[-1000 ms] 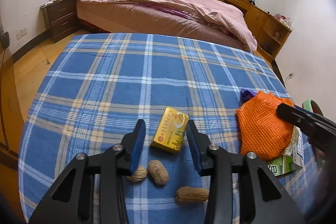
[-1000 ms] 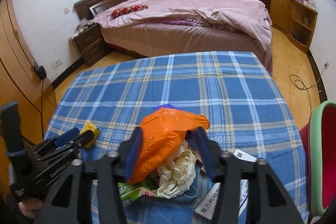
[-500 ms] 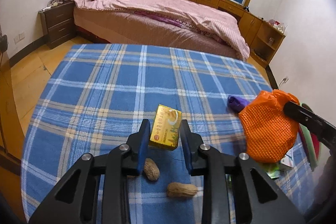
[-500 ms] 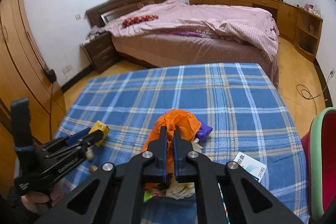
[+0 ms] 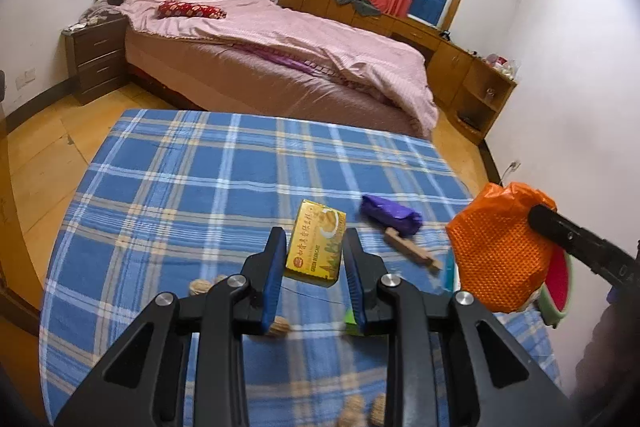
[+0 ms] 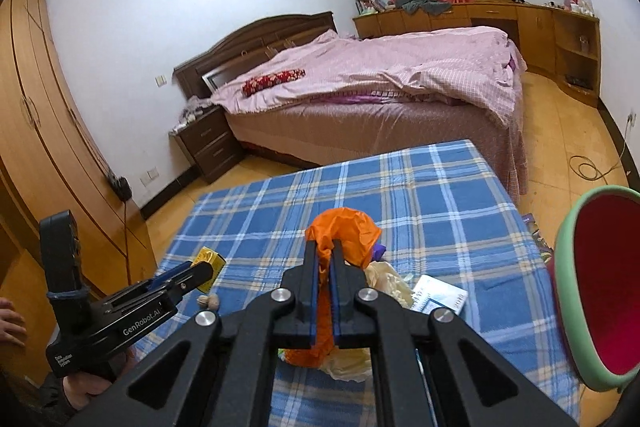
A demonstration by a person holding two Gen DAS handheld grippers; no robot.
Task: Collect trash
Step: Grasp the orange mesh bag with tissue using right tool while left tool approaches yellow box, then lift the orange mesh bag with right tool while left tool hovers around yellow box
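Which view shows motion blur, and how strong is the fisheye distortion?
Left wrist view: walnuts at the bottom edge smear, while the yellow box stays sharp. Right wrist view: mostly crisp. Both views bend the plaid tablecloth and walls strongly, with dark vignetted corners.

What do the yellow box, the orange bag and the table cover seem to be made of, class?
Yellow box: probably glossy printed card, with sharp edges and sheen.
Orange bag: likely thin plastic film, crumpled, with a dotted texture.
Table cover: woven fabric, matt blue plaid.

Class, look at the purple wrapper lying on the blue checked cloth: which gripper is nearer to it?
Right. The right gripper, clamping the orange bag, sits just beside the purple wrapper; the left gripper holds the yellow box farther off.
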